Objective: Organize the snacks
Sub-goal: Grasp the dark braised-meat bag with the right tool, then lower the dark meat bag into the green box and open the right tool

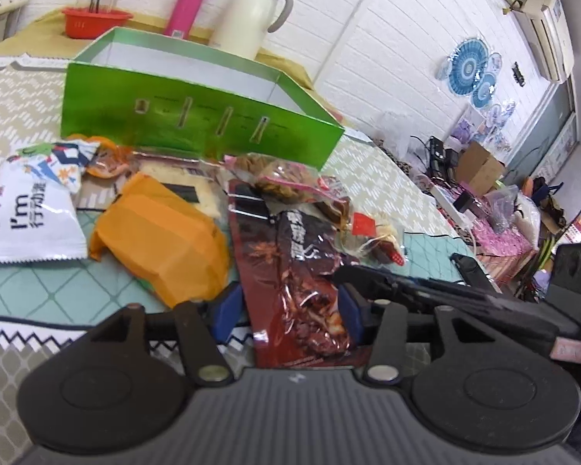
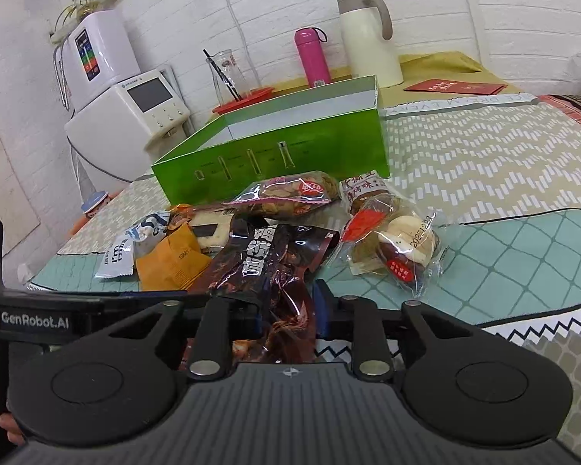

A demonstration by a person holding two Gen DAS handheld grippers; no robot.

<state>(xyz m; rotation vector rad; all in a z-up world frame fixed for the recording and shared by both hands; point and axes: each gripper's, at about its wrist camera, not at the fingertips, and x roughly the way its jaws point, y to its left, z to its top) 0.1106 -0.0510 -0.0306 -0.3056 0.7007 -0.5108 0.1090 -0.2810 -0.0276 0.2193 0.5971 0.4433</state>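
- Here, our left gripper stands partly open, its blue pads on either side of the dark red snack packet; we cannot tell whether they press on it.
- Our right gripper is closed on the same packet's near end, crumpling the foil.
- Just beyond both grippers lie the orange packet and the white packet, to the left.
- Farther ahead on the desk stands the open green box.
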